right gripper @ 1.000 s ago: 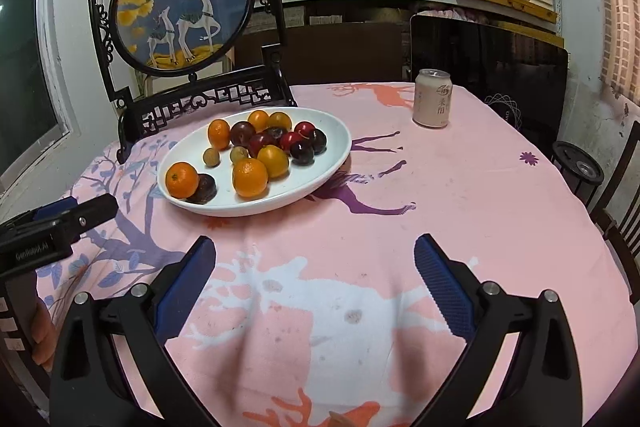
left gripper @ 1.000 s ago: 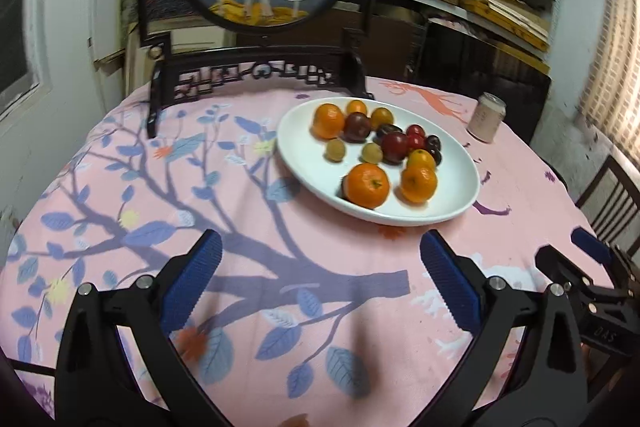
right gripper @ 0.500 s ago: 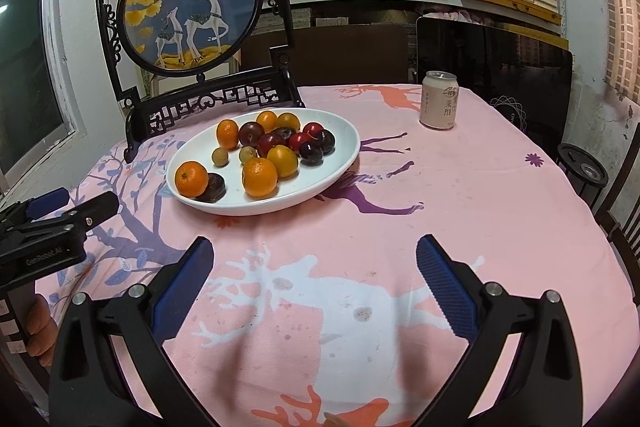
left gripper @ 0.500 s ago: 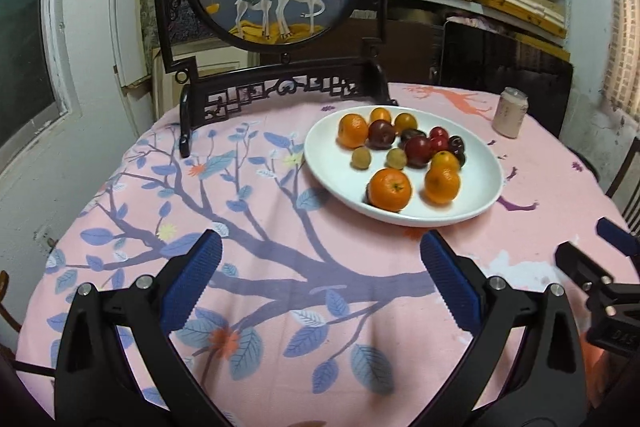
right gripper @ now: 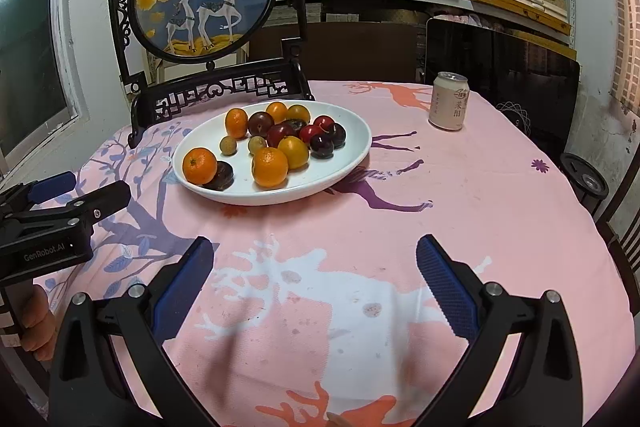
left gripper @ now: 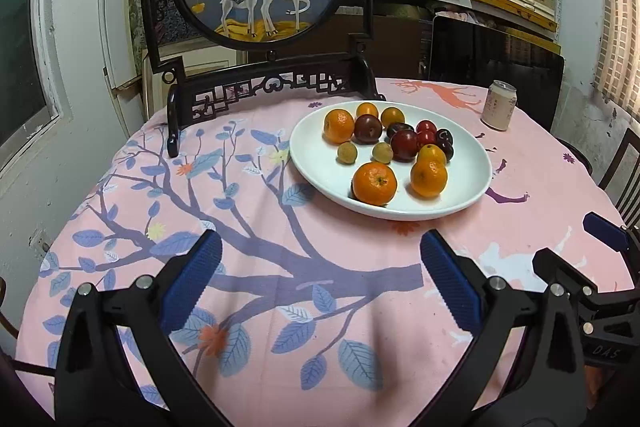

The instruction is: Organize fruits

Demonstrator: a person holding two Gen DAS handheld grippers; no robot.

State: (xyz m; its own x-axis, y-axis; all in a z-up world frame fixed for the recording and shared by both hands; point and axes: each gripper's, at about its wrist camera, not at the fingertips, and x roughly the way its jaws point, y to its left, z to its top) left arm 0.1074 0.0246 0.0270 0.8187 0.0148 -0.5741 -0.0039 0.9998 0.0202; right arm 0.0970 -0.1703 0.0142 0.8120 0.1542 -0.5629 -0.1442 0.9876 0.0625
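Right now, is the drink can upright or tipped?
Upright. The drink can stands on its base on the pink tablecloth, top rim level and facing up, clear of the white plate. Whether it is opened cannot be told.

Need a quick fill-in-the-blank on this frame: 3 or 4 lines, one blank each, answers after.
1. All the fruit sits on a white ____.
2. The can stands on the plate's ____ side in the right wrist view.
3. Both the left hand-held gripper and the right hand-held gripper are ____, holding nothing.
4. The tablecloth is mostly ____ in colour.

Answers: plate; right; open; pink
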